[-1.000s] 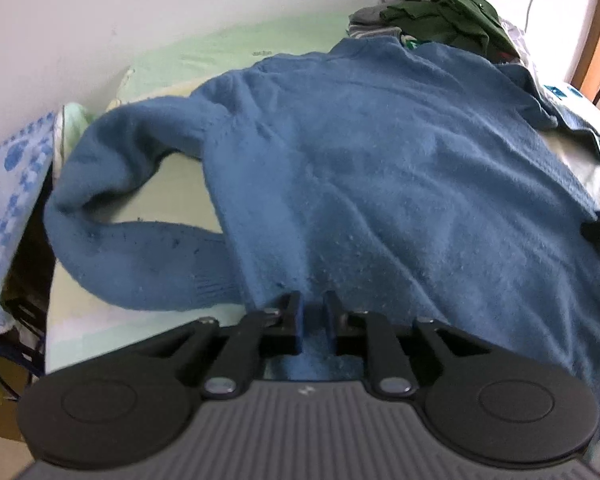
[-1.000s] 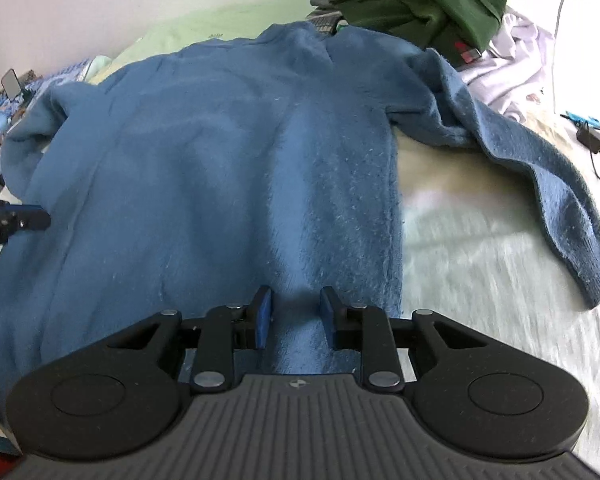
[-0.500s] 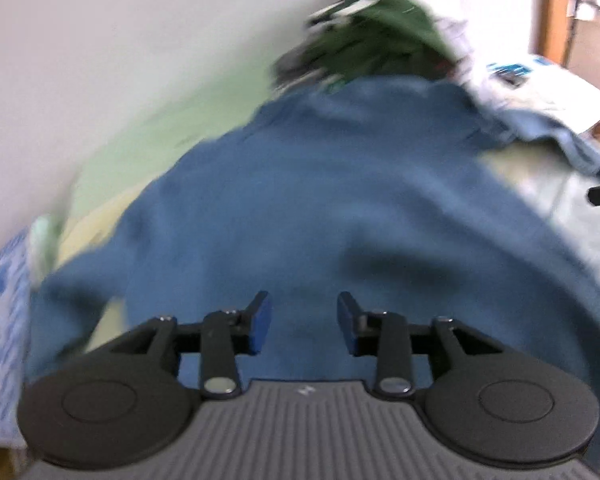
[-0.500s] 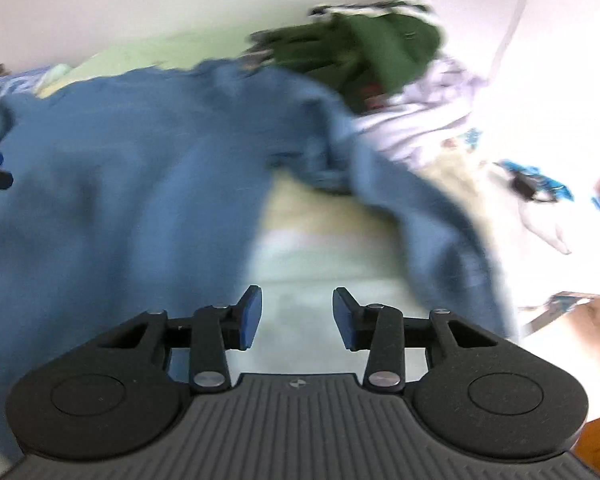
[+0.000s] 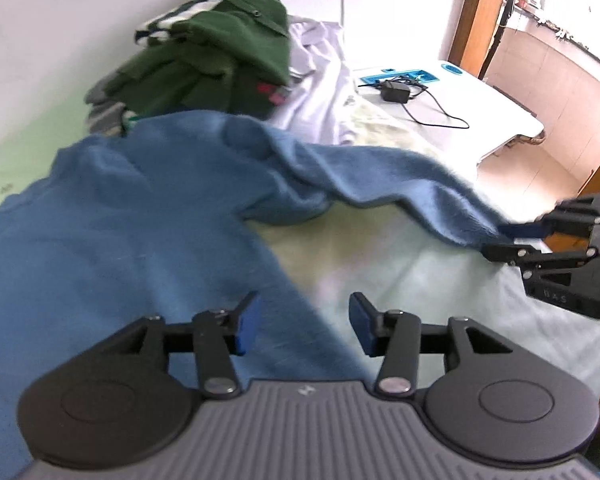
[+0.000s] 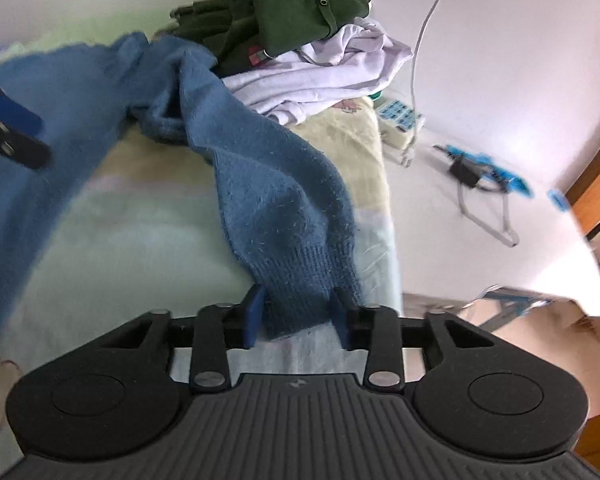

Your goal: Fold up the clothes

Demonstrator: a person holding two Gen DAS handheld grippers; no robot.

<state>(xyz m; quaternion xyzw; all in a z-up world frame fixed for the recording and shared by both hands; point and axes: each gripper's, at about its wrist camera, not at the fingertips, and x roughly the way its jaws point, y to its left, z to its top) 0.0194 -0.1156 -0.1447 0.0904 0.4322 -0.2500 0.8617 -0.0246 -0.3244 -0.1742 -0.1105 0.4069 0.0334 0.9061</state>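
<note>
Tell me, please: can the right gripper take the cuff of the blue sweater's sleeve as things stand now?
Probably yes. The right gripper is open, and the ribbed cuff of the blue sweater already lies between its fingers, with nothing on top of it.

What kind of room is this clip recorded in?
Most likely a bedroom: a blue sweater is spread on a bed with a pale green sheet, more clothes piled by the wall, and a wooden door frame.

Both tongs are matte black, the left tongs (image 5: 302, 322) and right tongs (image 6: 296, 314) alike. Each has blue pads, silver pivot screws and two round discs. The ribbed grey body carries a small white logo.
</note>
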